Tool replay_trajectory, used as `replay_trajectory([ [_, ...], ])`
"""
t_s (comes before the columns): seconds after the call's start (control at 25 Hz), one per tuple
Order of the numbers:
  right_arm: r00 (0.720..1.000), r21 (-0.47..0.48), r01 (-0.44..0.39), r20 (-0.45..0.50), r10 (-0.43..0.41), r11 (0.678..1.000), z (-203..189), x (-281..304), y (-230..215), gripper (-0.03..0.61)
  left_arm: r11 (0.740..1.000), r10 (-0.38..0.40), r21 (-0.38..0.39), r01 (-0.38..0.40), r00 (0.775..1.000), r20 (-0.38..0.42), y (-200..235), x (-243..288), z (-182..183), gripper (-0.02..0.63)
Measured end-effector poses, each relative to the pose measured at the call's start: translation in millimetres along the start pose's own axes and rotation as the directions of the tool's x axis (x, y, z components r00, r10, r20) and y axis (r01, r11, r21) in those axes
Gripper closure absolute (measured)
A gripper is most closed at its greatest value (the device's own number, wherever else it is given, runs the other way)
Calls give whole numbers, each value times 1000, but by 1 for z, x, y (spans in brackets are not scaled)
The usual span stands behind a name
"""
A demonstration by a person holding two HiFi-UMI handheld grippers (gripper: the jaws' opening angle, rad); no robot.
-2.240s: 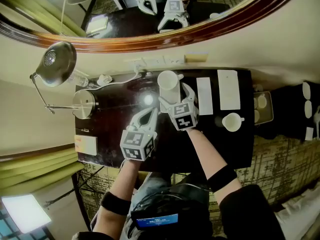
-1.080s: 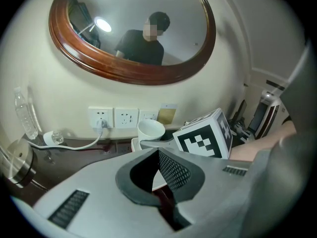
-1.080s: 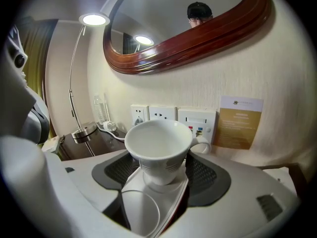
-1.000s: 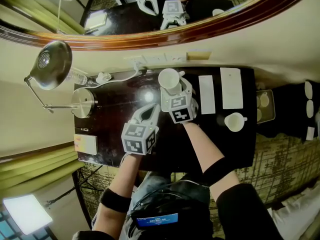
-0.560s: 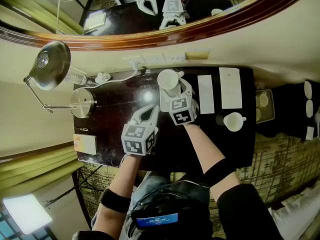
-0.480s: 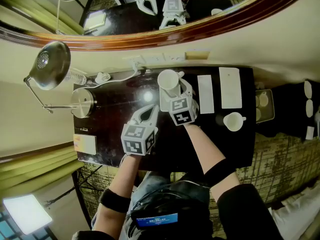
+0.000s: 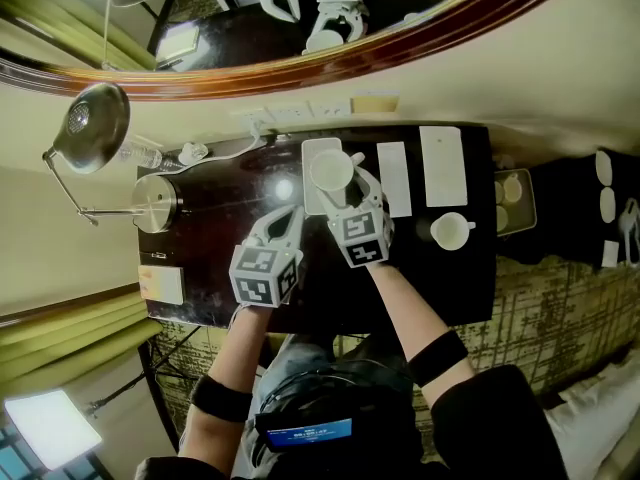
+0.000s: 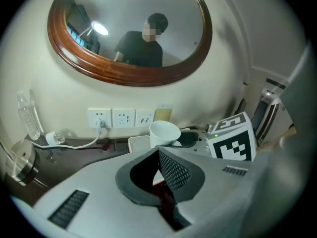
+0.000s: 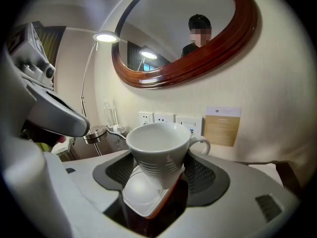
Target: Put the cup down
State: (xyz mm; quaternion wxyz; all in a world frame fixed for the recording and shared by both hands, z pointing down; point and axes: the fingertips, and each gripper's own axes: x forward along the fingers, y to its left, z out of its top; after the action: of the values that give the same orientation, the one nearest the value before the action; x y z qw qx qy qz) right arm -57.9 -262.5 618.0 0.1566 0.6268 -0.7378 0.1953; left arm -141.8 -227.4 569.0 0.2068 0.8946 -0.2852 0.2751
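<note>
Currently the white cup point(image 9: 157, 152) sits upright, pinched between the right gripper's point(image 7: 347, 192) part-spread jaws, over a white square saucer point(image 7: 310, 154) at upper centre of the dark tabletop point(image 7: 215, 243). Left gripper point(image 7: 290, 216) is pressed together and empty, just left of it.

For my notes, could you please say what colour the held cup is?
White cup, clearest in right gripper view.

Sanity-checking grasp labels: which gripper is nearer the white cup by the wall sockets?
Right. The right gripper clamps the cup between its jaws; the left gripper, shut and empty, sits to the cup's left, nearer the person.
</note>
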Motion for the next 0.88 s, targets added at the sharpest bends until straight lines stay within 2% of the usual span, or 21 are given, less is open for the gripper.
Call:
replay_trajectory([
  [0.48,999,7,10,-35,-9,1000,-63,-103,-11,236,998,-60,28,61,998,-29,-84,-1,-15,612],
  [0.88,996,21,-50,-74,52,999,-126,-130,-21,236,997,-62,45,65,996,-57,-133,3,-26,612],
])
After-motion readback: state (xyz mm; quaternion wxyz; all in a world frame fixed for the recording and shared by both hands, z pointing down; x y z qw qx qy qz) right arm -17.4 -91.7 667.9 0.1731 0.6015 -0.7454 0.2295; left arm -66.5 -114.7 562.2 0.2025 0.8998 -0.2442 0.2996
